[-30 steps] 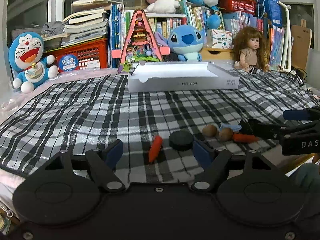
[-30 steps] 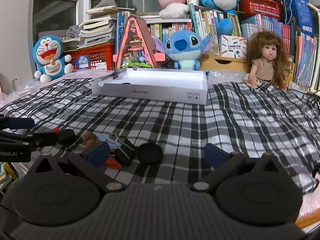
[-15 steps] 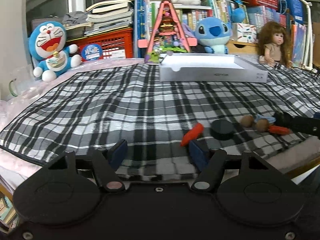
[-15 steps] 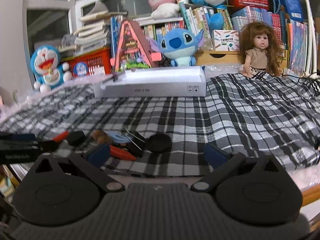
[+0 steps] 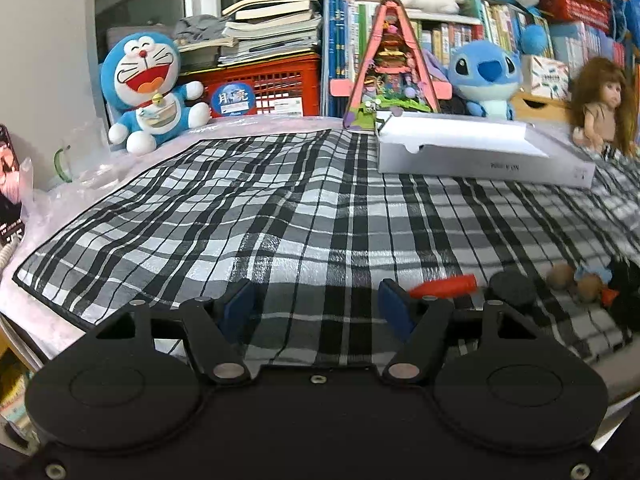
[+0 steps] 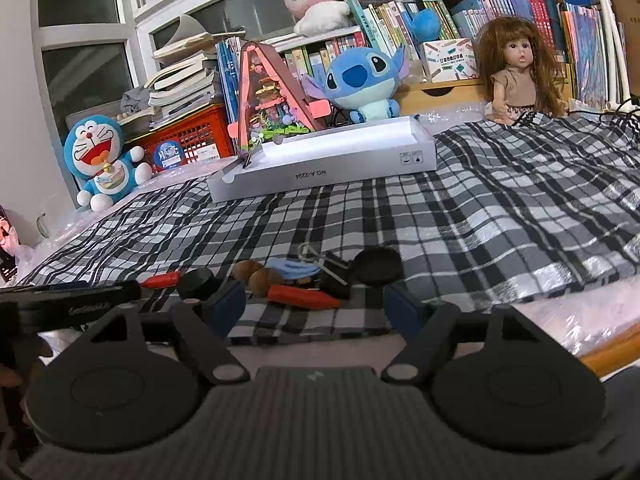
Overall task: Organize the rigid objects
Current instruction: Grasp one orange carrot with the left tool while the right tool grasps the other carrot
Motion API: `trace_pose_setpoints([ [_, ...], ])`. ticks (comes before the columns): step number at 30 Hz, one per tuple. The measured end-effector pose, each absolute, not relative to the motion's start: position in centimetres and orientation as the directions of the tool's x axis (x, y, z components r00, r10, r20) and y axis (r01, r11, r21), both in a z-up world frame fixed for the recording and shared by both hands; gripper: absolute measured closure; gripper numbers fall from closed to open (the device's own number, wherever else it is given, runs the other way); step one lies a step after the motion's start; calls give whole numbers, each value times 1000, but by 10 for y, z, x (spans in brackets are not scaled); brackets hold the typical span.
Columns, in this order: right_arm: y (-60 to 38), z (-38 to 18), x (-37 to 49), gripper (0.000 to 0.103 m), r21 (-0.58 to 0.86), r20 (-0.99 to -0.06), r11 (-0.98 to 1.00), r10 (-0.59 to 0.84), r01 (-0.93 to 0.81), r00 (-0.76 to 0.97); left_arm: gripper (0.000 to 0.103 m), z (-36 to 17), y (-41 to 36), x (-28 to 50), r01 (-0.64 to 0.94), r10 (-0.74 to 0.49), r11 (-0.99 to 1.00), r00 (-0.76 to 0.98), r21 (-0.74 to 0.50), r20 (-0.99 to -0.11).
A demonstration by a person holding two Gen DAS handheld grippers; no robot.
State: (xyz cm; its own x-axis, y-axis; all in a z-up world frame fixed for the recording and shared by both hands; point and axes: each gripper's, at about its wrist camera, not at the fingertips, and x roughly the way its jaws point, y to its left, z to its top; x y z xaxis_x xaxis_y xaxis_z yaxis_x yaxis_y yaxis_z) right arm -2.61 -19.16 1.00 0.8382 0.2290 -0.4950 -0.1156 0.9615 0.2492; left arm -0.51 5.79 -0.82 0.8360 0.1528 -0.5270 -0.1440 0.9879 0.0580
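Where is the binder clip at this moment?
In the right wrist view the black binder clip lies on the checked cloth, beside the black round disc, behind an orange carrot toy.

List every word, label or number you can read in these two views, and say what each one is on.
"月亮": on the round blue sticker on the red crate.
Print on the white box front: upside down, not reliably readable.
White lettering on the left tool's arm: blurred.
Book spines and the small carton: too small to read.
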Motion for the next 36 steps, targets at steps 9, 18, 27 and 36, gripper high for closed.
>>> trace_pose_setpoints([
  [9,-183,7,-24,33,252,-491,966,181,-60,852,35,-4,48,-26,-147,146,988,857,37,-495],
  [18,-177,6,-22,41,263,-489,964,161,-31,857,38,-1,20,-29,-89,67,996,873,-23,-482],
  [27,-173,3,-24,54,209,-483,976,152,-56,862,50,-10,9,-15,-79,55,996,864,-28,-500],
  [36,-181,4,-27,54,170,-482,983,144,-69,864,50,-16,-2,-7,-59,62,998,871,21,-487],
])
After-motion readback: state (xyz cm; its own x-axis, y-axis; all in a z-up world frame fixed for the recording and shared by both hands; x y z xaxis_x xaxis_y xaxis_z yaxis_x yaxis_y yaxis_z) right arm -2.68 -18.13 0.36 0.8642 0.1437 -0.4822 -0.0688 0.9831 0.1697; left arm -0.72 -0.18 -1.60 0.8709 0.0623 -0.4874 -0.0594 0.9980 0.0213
